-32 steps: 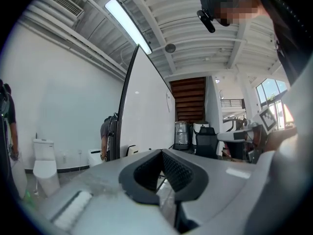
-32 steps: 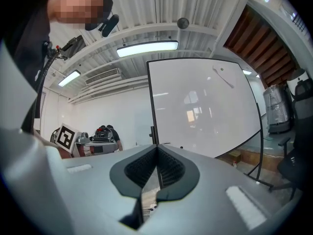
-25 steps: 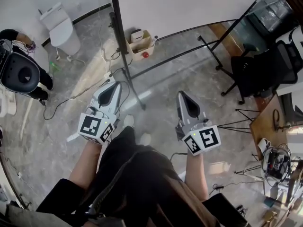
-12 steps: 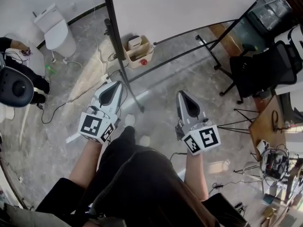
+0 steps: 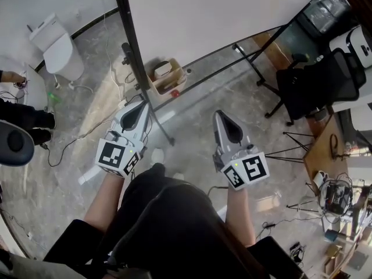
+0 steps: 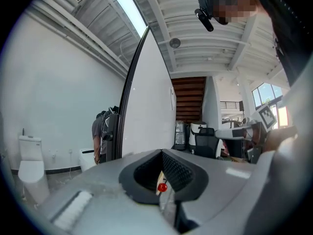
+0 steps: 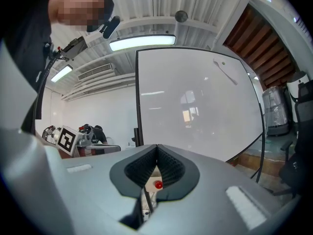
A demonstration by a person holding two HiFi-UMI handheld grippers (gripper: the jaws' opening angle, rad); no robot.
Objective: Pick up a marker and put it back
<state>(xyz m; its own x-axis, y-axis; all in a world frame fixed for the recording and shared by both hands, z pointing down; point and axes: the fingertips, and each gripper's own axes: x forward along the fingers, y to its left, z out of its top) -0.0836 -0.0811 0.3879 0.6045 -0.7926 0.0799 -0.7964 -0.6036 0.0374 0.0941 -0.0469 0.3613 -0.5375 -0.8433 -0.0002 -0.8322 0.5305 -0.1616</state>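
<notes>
Left gripper (image 5: pixel 141 105) and right gripper (image 5: pixel 220 114) both clenched on nothing, jaws together; marker not discernible, only a small box (image 5: pixel 168 78) ahead, at the whiteboard (image 5: pixel 221 10) foot.

Grey L claw (image 5: pixel 141 105), R claw (image 5: pixel 220 117), blk/white cubes (image 5: pixel 116 156); white board (image 5: pixel 221 10), blk frame (image 5: pixel 131 39); grey marbled floor (image 5: pixel 75 150); tan box (image 5: pixel 168 81).

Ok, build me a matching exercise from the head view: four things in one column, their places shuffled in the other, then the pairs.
Things:
1. white ceramic toilet
2. black office chair
3. tan open-topped box
4. grey right gripper

Places:
A. on the floor beside the black whiteboard post
B. far upper left
C. just right of centre
D. upper right edge

Pairs: 1-B, 2-D, 3-A, 4-C
</notes>
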